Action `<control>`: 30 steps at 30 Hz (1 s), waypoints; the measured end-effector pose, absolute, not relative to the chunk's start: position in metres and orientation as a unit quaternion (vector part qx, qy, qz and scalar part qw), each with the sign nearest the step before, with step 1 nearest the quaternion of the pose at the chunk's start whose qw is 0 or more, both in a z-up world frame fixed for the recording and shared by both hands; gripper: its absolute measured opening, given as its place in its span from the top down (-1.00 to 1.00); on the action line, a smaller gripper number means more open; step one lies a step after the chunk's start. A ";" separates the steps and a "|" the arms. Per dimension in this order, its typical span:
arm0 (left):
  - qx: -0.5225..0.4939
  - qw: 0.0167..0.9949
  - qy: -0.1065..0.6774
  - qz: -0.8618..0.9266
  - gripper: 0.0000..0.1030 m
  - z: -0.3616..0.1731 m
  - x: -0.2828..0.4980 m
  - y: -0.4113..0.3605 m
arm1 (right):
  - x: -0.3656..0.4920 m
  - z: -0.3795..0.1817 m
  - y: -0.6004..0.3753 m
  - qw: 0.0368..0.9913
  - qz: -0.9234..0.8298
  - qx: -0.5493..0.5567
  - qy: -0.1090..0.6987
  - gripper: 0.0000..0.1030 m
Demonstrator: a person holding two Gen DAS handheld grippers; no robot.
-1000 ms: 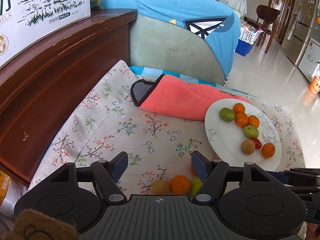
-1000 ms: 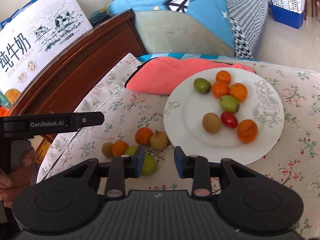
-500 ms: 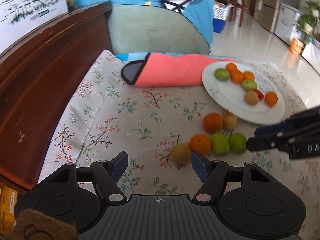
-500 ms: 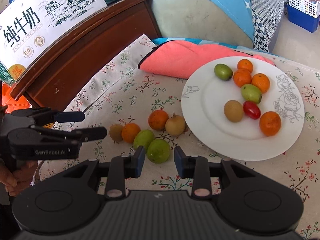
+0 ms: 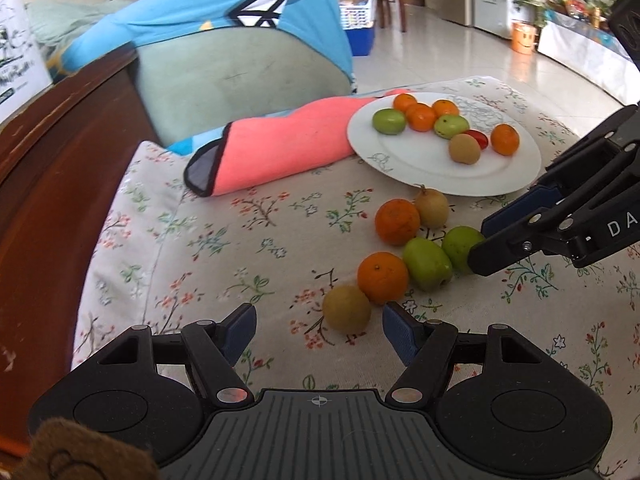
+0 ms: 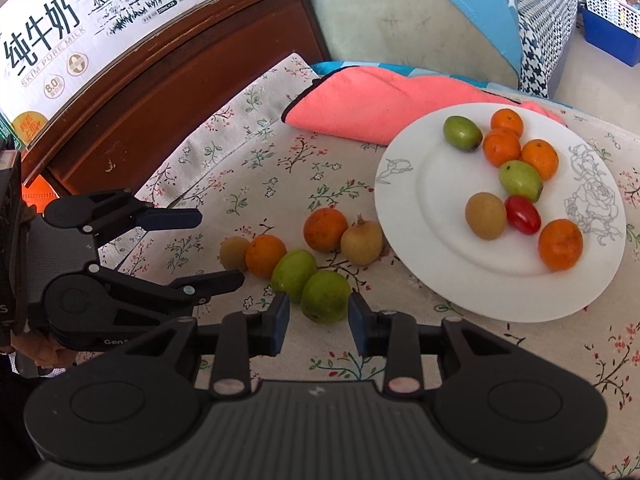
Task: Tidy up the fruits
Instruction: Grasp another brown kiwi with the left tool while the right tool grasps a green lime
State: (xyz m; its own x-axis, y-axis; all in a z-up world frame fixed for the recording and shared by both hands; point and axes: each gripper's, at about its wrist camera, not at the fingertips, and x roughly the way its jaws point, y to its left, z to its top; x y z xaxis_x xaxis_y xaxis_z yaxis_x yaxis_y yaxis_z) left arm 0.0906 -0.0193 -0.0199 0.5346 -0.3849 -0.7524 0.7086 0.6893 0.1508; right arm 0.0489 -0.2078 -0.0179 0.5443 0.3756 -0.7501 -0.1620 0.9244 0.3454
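Observation:
Several loose fruits lie on the floral cloth: a brown one [image 5: 346,308], two oranges [image 5: 383,277] [image 5: 397,221], two green ones [image 5: 427,263] [image 6: 325,296] and a second brown one [image 5: 431,207]. A white plate [image 5: 412,164] [image 6: 404,216] holds several more fruits. My left gripper [image 5: 319,330] is open, with the near brown fruit just ahead between its fingers. My right gripper [image 6: 319,316] is open, its fingers either side of the nearest green fruit, not closed on it. It also shows in the left wrist view [image 5: 500,240].
A folded pink towel [image 5: 280,144] lies behind the fruits, touching the plate's far edge. A dark wooden headboard [image 6: 172,76] with a milk carton box [image 6: 72,20] runs along the left. A cushion with a blue cover [image 5: 224,40] stands at the back.
Both grippers have moved in toward the loose fruits. My right gripper's fingers now bracket the nearest green fruit; my left gripper has come closer to the brown fruit. Both stay open.

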 end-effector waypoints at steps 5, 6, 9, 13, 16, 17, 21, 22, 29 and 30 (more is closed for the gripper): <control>0.217 0.838 0.362 -0.346 -0.35 -0.026 0.098 -0.018 | 0.053 -0.023 -0.207 0.869 0.149 0.118 0.457 0.34; 0.218 0.837 0.363 -0.347 -0.35 -0.027 0.098 -0.018 | 0.054 -0.024 -0.207 0.869 0.148 0.119 0.457 0.34; 0.215 0.835 0.361 -0.356 -0.34 -0.028 0.100 -0.018 | 0.056 -0.024 -0.207 0.869 0.146 0.119 0.457 0.34; 0.211 0.831 0.360 -0.367 -0.32 -0.029 0.102 -0.018 | 0.057 -0.026 -0.205 0.868 0.147 0.119 0.460 0.34; 0.206 0.825 0.359 -0.385 -0.30 -0.030 0.102 -0.019 | 0.058 -0.028 -0.205 0.867 0.144 0.119 0.461 0.34; 0.203 0.825 0.359 -0.388 -0.29 -0.031 0.102 -0.019 | 0.058 -0.028 -0.205 0.868 0.144 0.117 0.461 0.34; 0.181 0.822 0.369 -0.394 -0.18 -0.031 0.108 -0.017 | 0.058 -0.029 -0.204 0.868 0.145 0.116 0.460 0.34; 0.179 0.821 0.369 -0.396 -0.15 -0.031 0.107 -0.016 | 0.058 -0.029 -0.204 0.869 0.146 0.115 0.459 0.34; 0.165 0.817 0.379 -0.403 0.15 -0.029 0.108 -0.014 | 0.057 -0.029 -0.206 0.870 0.147 0.114 0.457 0.41; 0.162 0.816 0.381 -0.403 0.21 -0.028 0.108 -0.013 | 0.057 -0.029 -0.206 0.870 0.147 0.114 0.457 0.42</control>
